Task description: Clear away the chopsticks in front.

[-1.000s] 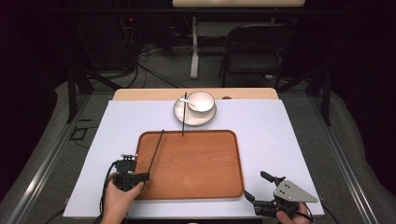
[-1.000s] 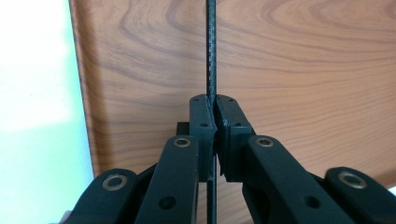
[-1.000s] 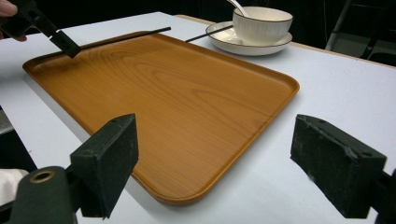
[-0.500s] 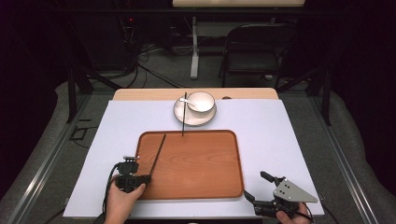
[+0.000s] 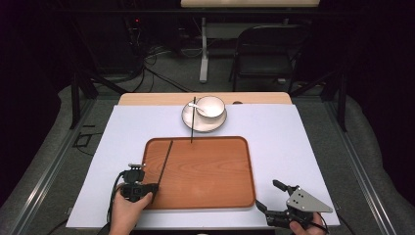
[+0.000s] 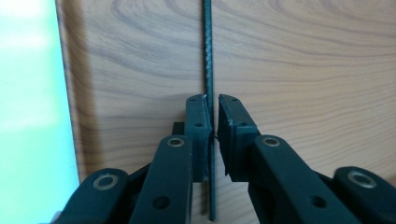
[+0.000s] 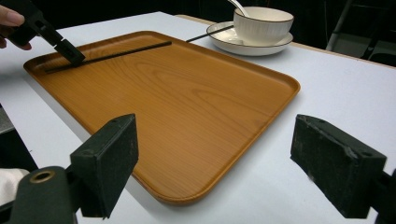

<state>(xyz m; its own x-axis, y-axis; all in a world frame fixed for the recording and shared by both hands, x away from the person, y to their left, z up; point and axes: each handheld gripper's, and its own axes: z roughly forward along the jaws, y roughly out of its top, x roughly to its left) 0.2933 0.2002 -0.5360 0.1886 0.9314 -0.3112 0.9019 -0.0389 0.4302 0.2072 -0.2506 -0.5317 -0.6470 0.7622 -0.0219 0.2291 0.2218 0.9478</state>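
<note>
Dark room behind, with a chair (image 5: 266, 54) and cables on the floor; white sheet covers the table (image 5: 303, 147). Wooden tray (image 5: 205, 196) sits near the person, centre. Beyond its far edge, a plate (image 5: 188, 122) carrying a bowl (image 5: 210, 106) with a spoon (image 5: 200, 108).

Two black chopsticks. One (image 5: 165, 161) lies flat on the tray's left part, running near to far. Second chopstick (image 5: 193, 122) rests across the plate rim, its tip reaching just over the tray's far edge.

Left gripper (image 5: 138, 188) is at the near left corner of the tray. Its fingers (image 6: 198, 126) have just been opening; in the left gripper view a thin gap shows on either side of the chopstick (image 6: 208, 56) between them, so the pads no longer press on it. Reads as a release.

Right gripper (image 5: 273, 199) waits near the tray's near right corner, fingers (image 7: 109, 158) wide apart, nothing between them.

Judgement: first chopstick placed on the tray. Left to do: second chopstick, possibly bowl and plate, not yet touched.
</note>
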